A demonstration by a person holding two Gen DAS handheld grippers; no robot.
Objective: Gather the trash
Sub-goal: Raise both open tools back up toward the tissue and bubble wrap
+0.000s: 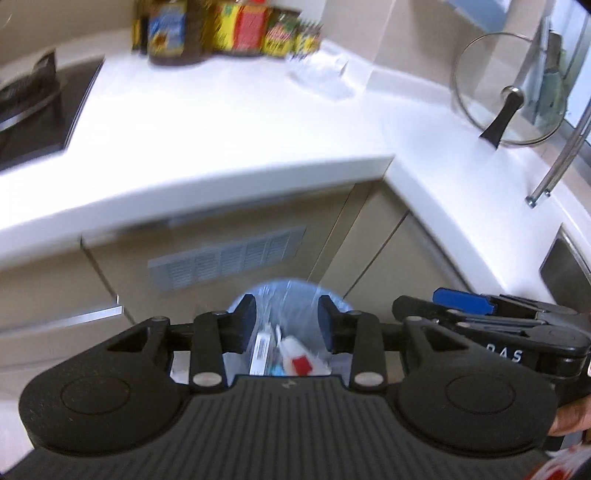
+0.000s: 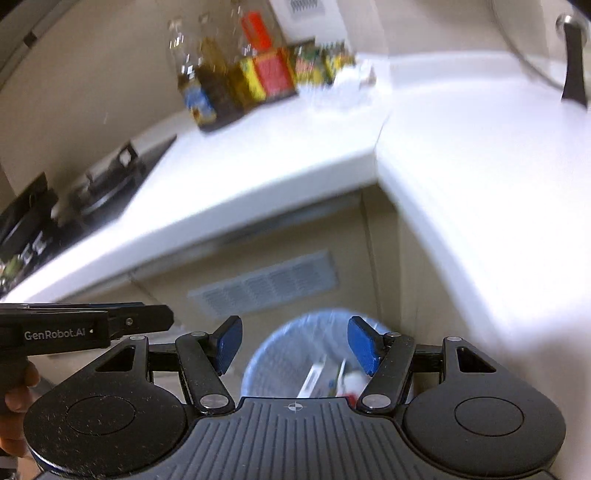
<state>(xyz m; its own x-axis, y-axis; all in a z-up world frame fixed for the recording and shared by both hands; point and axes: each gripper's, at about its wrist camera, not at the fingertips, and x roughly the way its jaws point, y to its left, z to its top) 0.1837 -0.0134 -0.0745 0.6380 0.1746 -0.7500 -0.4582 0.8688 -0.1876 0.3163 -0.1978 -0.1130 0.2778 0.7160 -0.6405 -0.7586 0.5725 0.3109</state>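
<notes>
Left gripper (image 1: 288, 319) at lower centre of the left wrist view, jaws apart, nothing between the pads, released. Right gripper (image 2: 294, 345) at lower centre of the right wrist view, jaws wider, also empty. Each gripper's body cuts off the near half of the trash bin (image 1: 284, 295) below it. The bin is round, pale blue, lined with a clear bag, and stands on the floor against the beige cabinet (image 1: 236, 258) under the counter corner. Trash inside (image 1: 291, 354): white flat packet, long axis running toward the top of the frame, and a white piece with a red patch; the rest is blurred. Farther up, white countertop (image 1: 229, 122). Crumpled clear plastic (image 1: 325, 74) lies at upper centre beside the blurred bottles and boxes (image 1: 225, 26). Glass lid (image 1: 509, 88) upper right, propped on edge.
</notes>
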